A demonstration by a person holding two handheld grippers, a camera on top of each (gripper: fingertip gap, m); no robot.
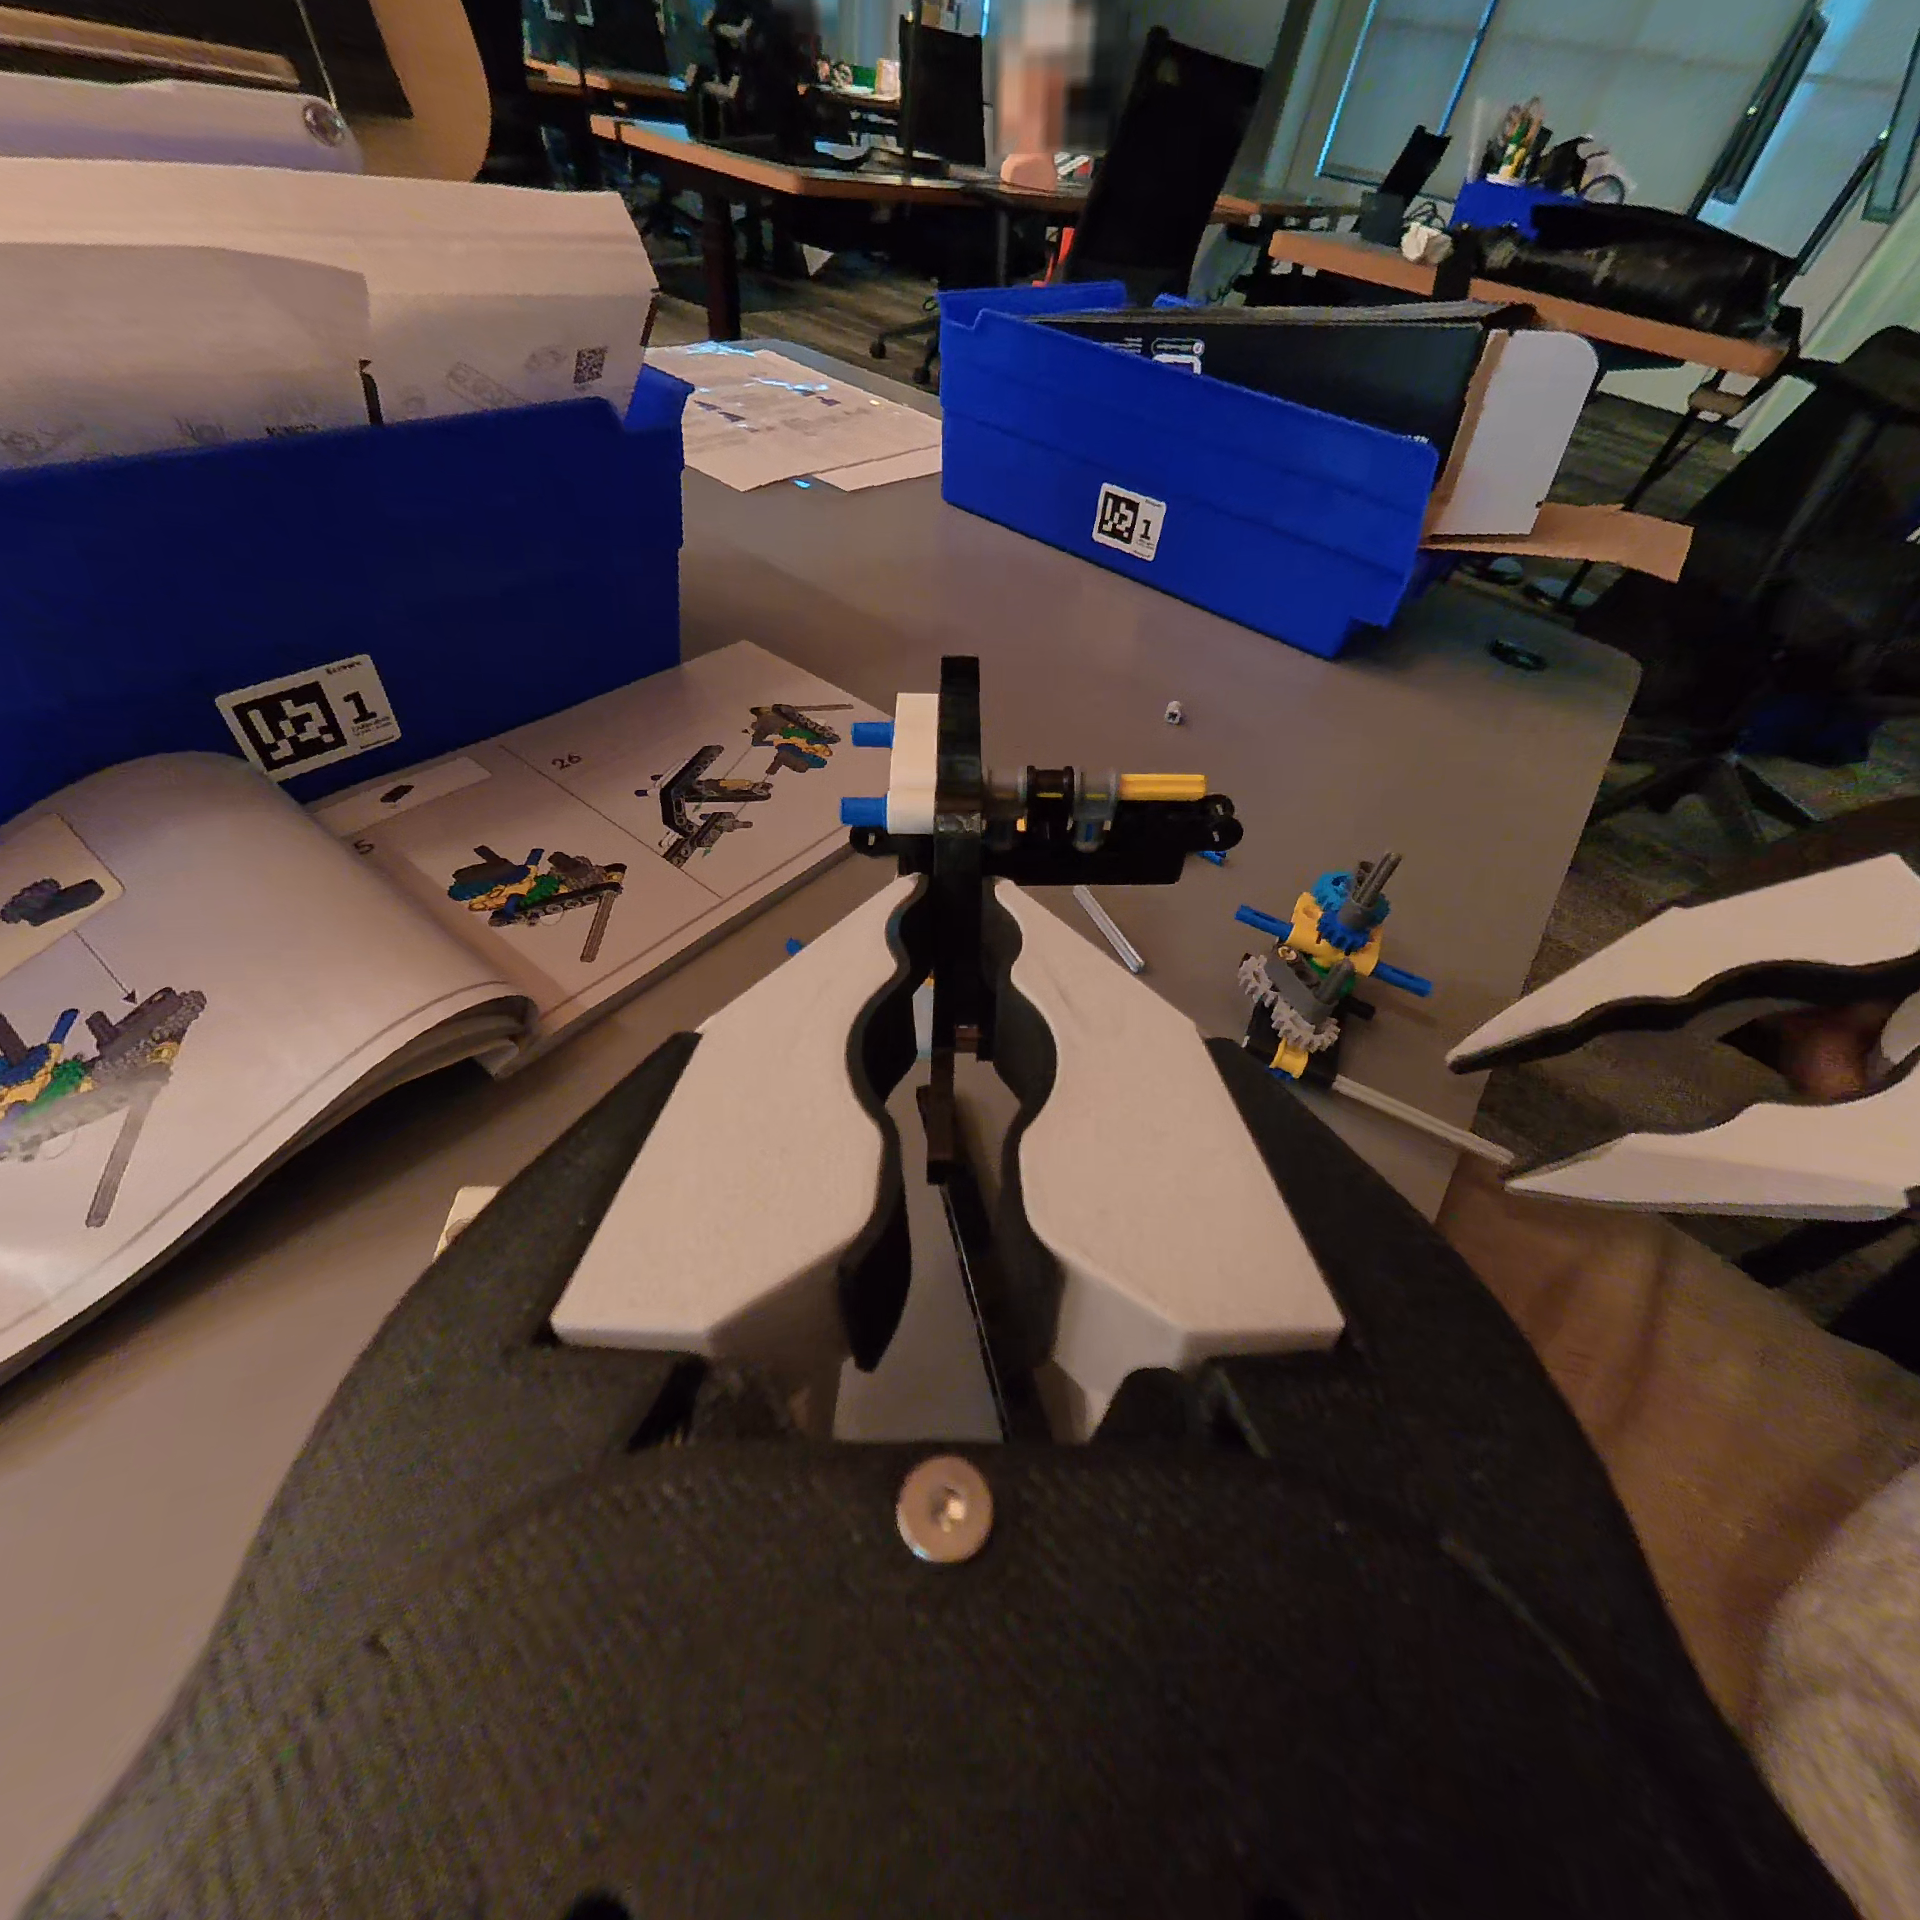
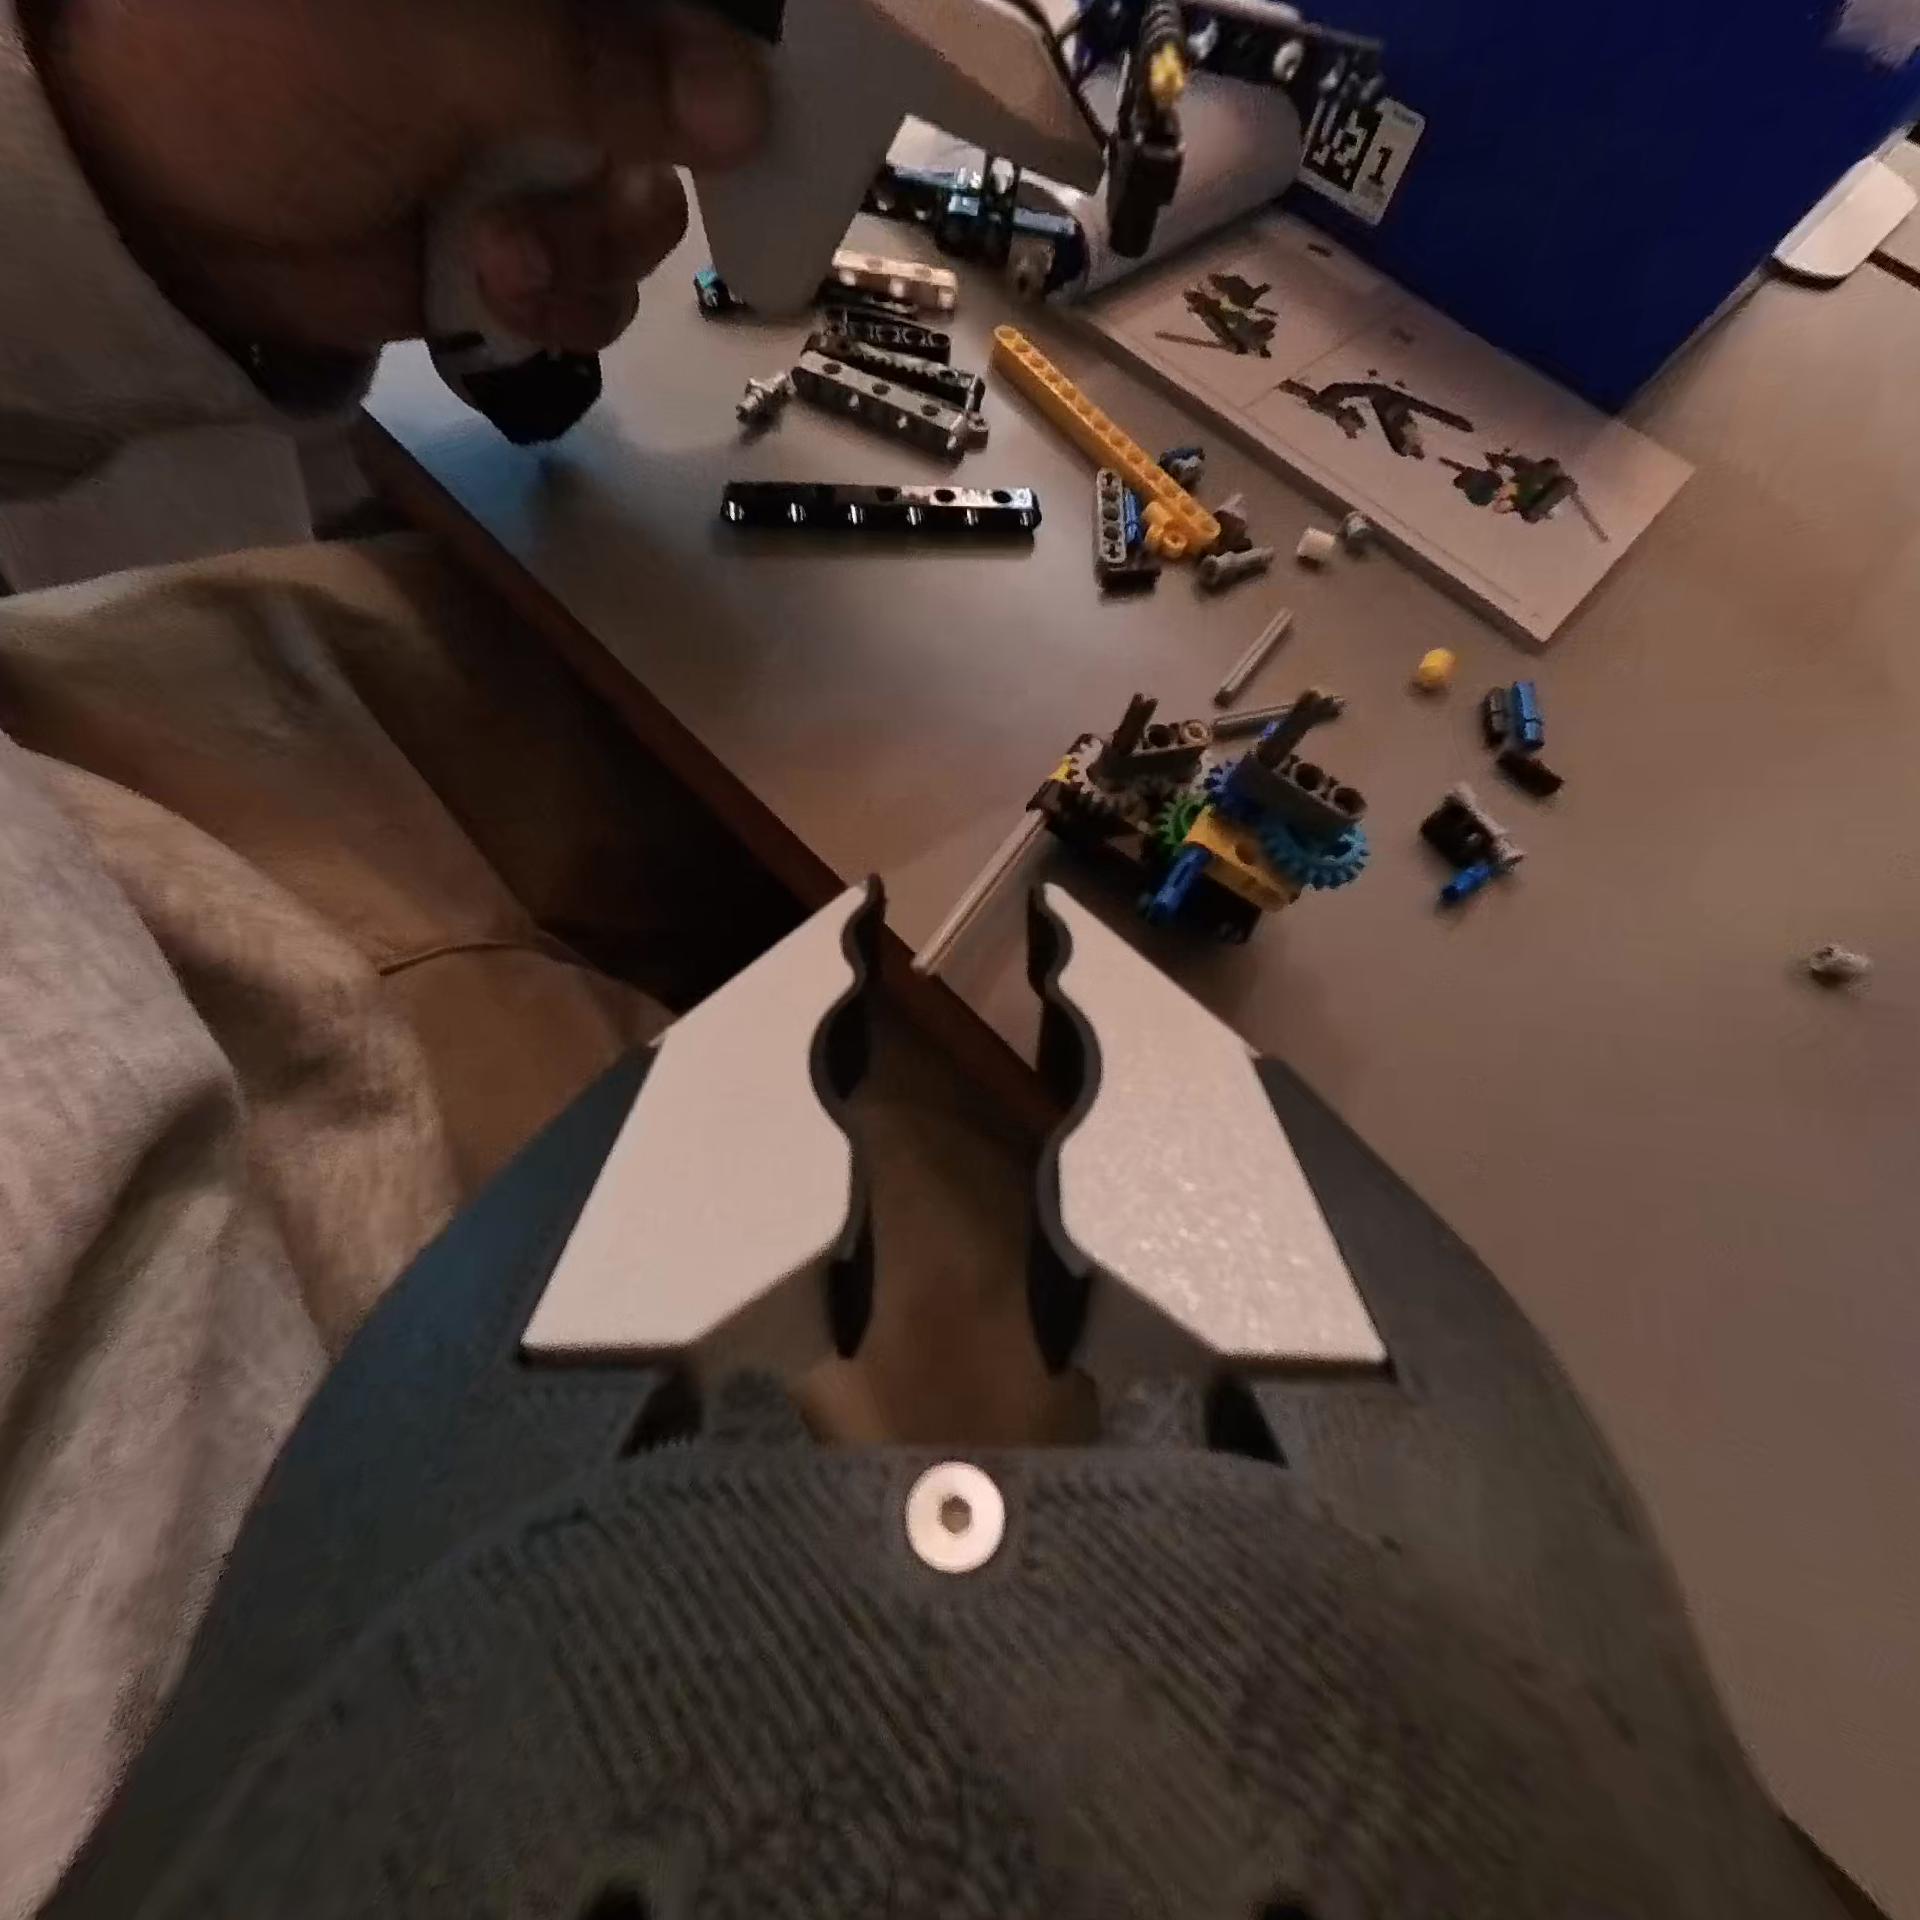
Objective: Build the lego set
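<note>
In the left wrist view, your left gripper (image 1: 958,904) is pinching a black beam of a sub-assembly (image 1: 1023,795) and holding it up above the table (image 1: 1351,665); it already carries a white block, blue pins and a yellow axle. The manual (image 1: 436,914) lies open just beside it, a second sub-assembly, the gear unit (image 1: 1320,977), stands on the table to the right, and your right gripper (image 1: 1496,1117) hangs near it, spread. In the right wrist view, your right gripper (image 2: 951,914) is spread and empty, at the table edge just short of the gear unit (image 2: 1205,821). Beyond it lie loose parts: a black beam (image 2: 878,509), a yellow beam (image 2: 1101,447), pins and axles. So you look partway through: two units built but apart, many pieces unused, though blur hides the small ones.
</note>
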